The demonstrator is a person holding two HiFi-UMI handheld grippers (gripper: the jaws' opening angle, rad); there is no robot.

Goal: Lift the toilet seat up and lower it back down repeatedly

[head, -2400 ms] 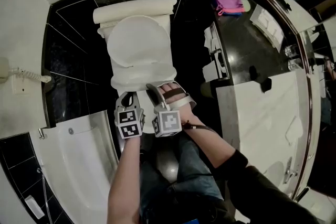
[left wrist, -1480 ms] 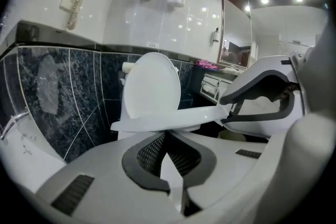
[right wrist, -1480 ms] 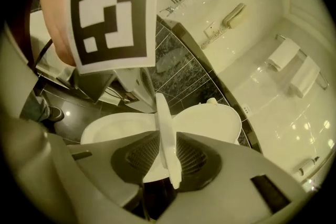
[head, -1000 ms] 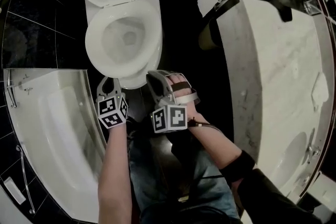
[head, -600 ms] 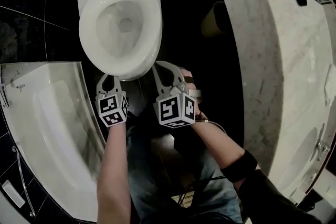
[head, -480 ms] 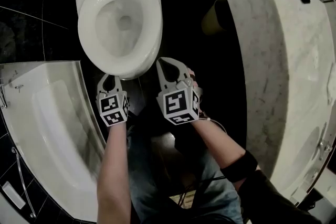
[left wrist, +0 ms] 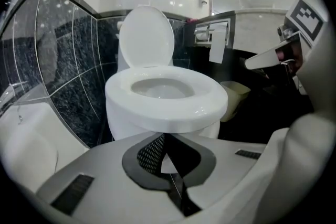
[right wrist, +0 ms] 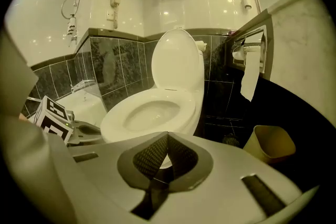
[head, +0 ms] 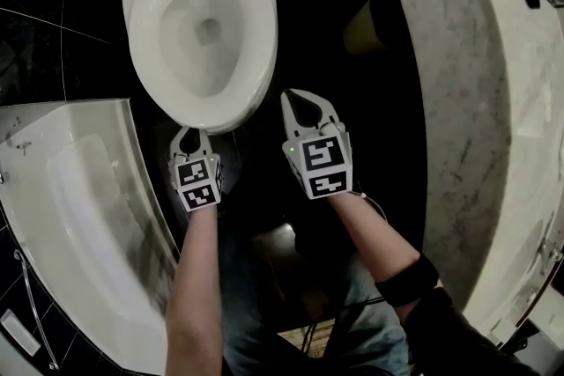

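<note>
White toilet seat [head: 261,31] — black speckled wall tiles [left wrist: 68,65], grey-veined marble counter [head: 520,101], yellow bin [right wrist: 269,144].

The dark, shiny floor [head: 308,40] carries the toilet [head: 256,48], just ahead of the left gripper [head: 190,132]. A bin [right wrist: 270,147] stands ahead and to the right of the right gripper [head: 300,97].

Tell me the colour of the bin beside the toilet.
The bin is pale yellow, clearest in the right gripper view.
</note>
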